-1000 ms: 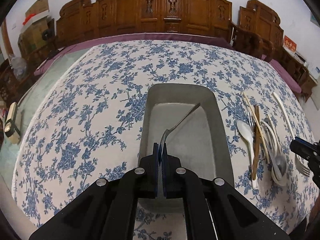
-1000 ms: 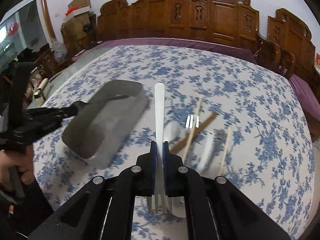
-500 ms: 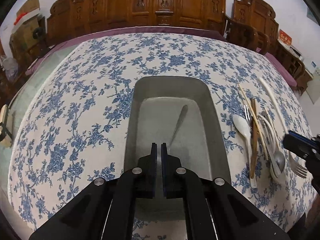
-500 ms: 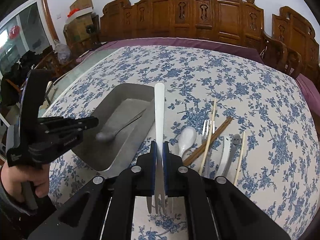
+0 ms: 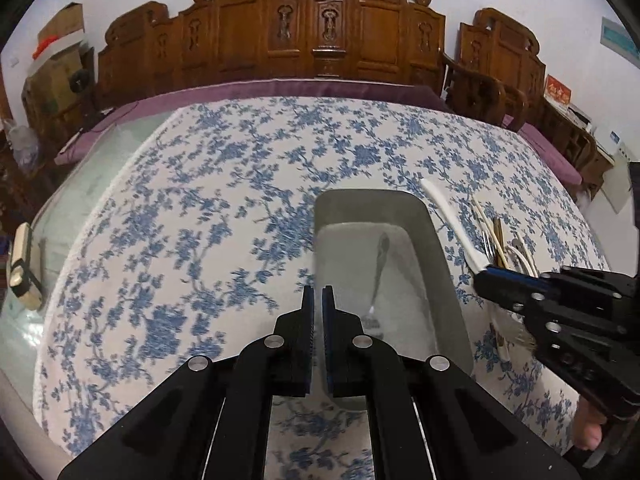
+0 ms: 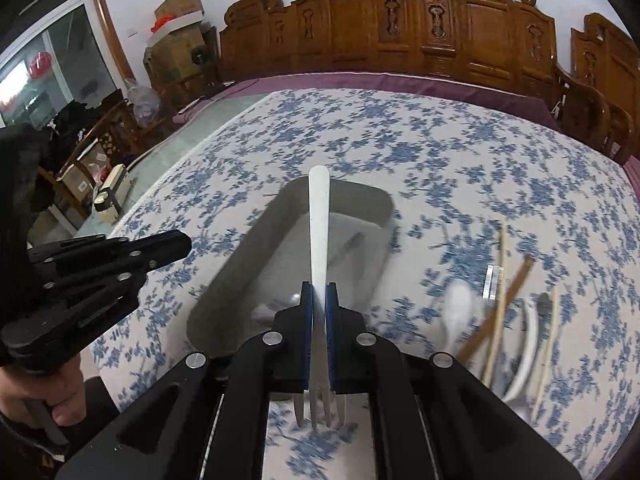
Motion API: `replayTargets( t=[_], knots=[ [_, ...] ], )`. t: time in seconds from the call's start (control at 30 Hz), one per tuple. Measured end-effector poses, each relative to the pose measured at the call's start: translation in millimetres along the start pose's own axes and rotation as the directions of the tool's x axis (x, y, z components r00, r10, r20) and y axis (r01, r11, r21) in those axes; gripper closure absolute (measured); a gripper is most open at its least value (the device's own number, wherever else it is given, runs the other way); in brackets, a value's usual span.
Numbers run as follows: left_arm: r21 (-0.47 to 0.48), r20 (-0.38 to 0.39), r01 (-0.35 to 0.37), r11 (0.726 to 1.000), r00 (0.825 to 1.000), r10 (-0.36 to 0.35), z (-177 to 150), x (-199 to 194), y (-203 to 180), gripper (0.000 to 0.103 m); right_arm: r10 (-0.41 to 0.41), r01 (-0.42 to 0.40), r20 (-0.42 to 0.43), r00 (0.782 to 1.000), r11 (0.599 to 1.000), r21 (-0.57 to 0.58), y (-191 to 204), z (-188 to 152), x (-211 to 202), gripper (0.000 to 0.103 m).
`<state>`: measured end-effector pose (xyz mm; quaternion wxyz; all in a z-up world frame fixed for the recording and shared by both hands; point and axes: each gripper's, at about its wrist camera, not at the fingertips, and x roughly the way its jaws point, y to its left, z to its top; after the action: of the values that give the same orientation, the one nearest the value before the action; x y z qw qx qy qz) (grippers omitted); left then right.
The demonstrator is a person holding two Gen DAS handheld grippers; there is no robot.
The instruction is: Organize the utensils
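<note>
A grey metal tray (image 5: 440,248) (image 6: 248,256) stands on the flowered tablecloth. A metal fork (image 5: 378,280) lies inside it. My left gripper (image 5: 317,300) is empty, its jaws a narrow gap apart, just left of the tray's near end. My right gripper (image 6: 319,300) is shut on a white-handled fork (image 6: 319,232), handle pointing forward over the tray, tines toward the camera. It also shows in the left wrist view (image 5: 486,274), holding the white handle (image 5: 448,220) at the tray's right rim. Loose utensils (image 6: 504,304) lie right of the tray.
The pile (image 5: 500,240) holds a white spoon (image 6: 456,308), chopsticks (image 6: 500,280), a fork and a metal spoon. Carved wooden chairs (image 5: 320,40) line the table's far edge. A small box (image 5: 22,264) sits off the table's left side.
My left gripper let go of the metal fork, which now lies in the tray, and moved left of it. My right gripper carried the white-handled fork left, over the tray.
</note>
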<state>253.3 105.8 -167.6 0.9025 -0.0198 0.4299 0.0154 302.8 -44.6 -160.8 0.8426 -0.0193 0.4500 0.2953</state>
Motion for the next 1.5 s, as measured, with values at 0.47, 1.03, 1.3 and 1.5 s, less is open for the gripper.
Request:
replayTargets(
  t=[0.47,1.03,1.3,1.5],
  knots=[
    [-0.001,0.032,-0.021,1.0,0.999,0.021,-1.7,-19.5,30.1,0.099,0.051,-0.051,-0.022,0.998,0.998,0.029,24.1,7.2,39.0,0.095],
    [0.002,0.045,-0.013,1.0,0.999,0.013,-7.1,-28.1,27.9,0.092,0.092,-0.092,0.008,0.996,0.995,0.035,14.8,7.4,25.8,0.082],
    [0.036,0.065,0.035,0.999,0.997,-0.037,-7.8,-34.0,-4.4,0.072,0.036,-0.035,0.058,0.998,0.999,-0.014,-16.6,-24.0,-33.5,0.082],
    [0.069,0.064,0.082,0.994,0.994,-0.086,-11.1,-34.9,-37.5,0.064,-0.063,0.064,0.069,0.996,0.998,-0.018,-61.7,-53.7,-77.1,0.082]
  ],
)
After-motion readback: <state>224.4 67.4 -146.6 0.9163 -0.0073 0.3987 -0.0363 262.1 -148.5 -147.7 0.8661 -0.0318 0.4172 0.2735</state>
